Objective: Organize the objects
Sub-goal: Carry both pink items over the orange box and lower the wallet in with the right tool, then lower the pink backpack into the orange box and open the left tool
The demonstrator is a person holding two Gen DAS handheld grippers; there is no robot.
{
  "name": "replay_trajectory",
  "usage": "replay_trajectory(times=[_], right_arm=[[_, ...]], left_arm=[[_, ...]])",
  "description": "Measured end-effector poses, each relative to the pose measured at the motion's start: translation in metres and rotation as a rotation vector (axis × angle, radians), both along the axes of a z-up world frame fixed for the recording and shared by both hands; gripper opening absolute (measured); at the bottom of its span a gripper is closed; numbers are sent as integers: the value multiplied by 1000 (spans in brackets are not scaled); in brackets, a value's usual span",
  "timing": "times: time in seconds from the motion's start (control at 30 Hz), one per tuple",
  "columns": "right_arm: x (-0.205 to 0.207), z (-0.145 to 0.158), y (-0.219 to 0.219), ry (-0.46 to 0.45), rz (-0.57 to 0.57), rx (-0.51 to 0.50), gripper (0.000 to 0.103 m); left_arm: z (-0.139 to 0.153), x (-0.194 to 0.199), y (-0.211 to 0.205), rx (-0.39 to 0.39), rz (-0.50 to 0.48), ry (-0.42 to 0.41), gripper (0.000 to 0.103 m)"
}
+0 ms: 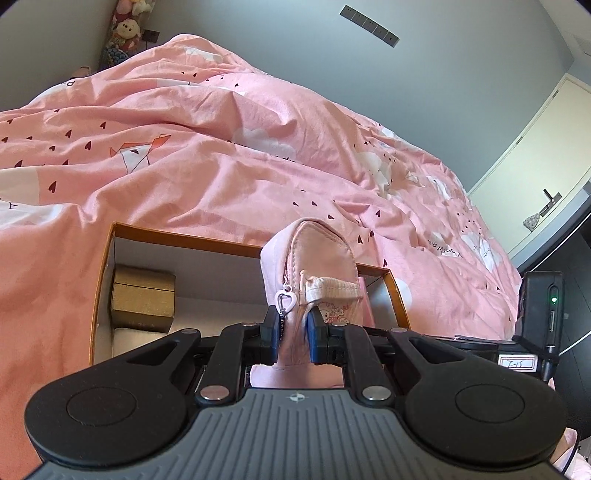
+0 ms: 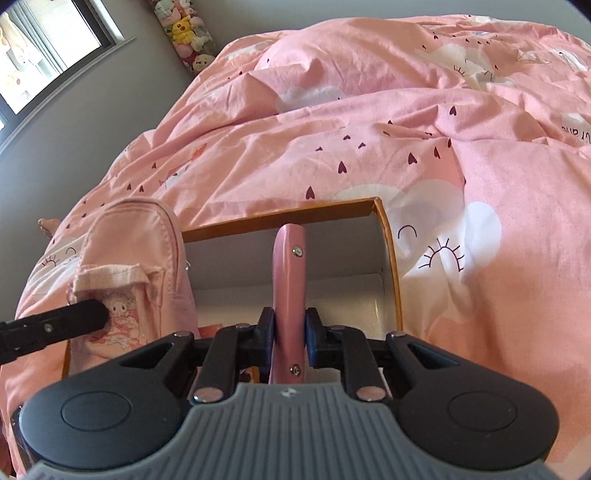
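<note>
My left gripper (image 1: 293,325) is shut on a small pink fabric pouch (image 1: 314,258) with a zipper and a cartoon print, held above an open orange-rimmed cardboard box (image 1: 184,236) on the bed. My right gripper (image 2: 290,325) is shut on a slim pink handle-like object (image 2: 290,269) with two screws, held edge-on over the same box (image 2: 280,218). In the right wrist view the pouch (image 2: 129,258) hangs at the left with a black finger (image 2: 81,317) of the left gripper pressed on it. What the pink object is below the jaws is hidden.
A gold-brown small box (image 1: 144,299) sits inside the cardboard box at its left end. A rumpled pink duvet (image 1: 221,147) with hearts and clouds surrounds the box. Plush toys (image 2: 184,29) stand in the corner, a window (image 2: 44,48) at the left, a door (image 1: 535,147) at the right.
</note>
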State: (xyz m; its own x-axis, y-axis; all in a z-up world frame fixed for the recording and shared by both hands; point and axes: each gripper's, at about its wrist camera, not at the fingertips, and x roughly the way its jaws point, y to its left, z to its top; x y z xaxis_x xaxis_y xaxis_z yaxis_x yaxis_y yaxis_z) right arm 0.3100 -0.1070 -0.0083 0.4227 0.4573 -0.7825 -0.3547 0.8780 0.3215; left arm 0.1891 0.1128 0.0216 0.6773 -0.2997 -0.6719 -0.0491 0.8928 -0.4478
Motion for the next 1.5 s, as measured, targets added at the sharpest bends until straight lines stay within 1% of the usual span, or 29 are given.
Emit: replay_trajectory(times=[0.07,0.23,0.3,0.4,0.53,0.67,0.8,0.83,0.87,0.9,0.97,1.0,1.03,1.07,1.13,1.23,1.27,1.33,1.37,1.43,1.5], right_arm=[[5,-9,5,26,8,-17,18],[13,-20,19,51,45,-52,18],[14,-25,23,61,55,-80,18],[12,-29,31,33,88,-153,19],[11,-27,33,17,110,-199,19],[4,-22,39,-52,154,-295,20],[4,-15,39,-82,171,-325,22],[4,-13,38,-85,171,-324,24],[3,-11,38,-98,166,-337,30],[2,-8,38,-123,161,-357,42],[0,-3,37,-158,168,-386,42],[1,-3,35,-155,174,-390,38],[2,-2,33,-149,175,-387,28],[2,-1,30,-144,170,-382,25],[2,3,23,-153,148,-362,24],[-4,17,9,-205,97,-331,24],[-8,23,3,-224,76,-317,22],[-14,32,-9,-245,49,-270,22],[-17,36,-14,-256,27,-264,22],[-23,40,-22,-283,2,-263,23],[-27,39,-29,-283,-11,-254,23]], left_arm=[[-3,5,1,-6,-4,7,16],[-12,15,0,-17,-2,24,16],[-16,18,1,-21,2,33,16],[-20,20,2,-18,5,39,16],[-21,22,5,-36,6,44,16],[-21,22,5,-42,4,45,16],[-21,22,4,-50,0,47,16],[-20,22,4,-50,1,47,16],[-20,22,4,-51,1,45,16],[-20,22,4,-53,0,44,16],[-19,23,3,-57,-1,41,16],[-18,23,3,-61,-3,39,16],[-18,24,1,-67,-6,36,16],[-17,25,0,-75,-10,35,16],[-16,27,-2,-98,-17,36,16],[-19,33,-9,-144,-28,54,16],[-21,35,-12,-162,-35,62,16],[-26,40,-19,-190,-45,86,16],[-27,43,-23,-187,-50,92,16],[-32,48,-33,-155,-48,109,16],[-36,52,-40,-144,-36,124,16]])
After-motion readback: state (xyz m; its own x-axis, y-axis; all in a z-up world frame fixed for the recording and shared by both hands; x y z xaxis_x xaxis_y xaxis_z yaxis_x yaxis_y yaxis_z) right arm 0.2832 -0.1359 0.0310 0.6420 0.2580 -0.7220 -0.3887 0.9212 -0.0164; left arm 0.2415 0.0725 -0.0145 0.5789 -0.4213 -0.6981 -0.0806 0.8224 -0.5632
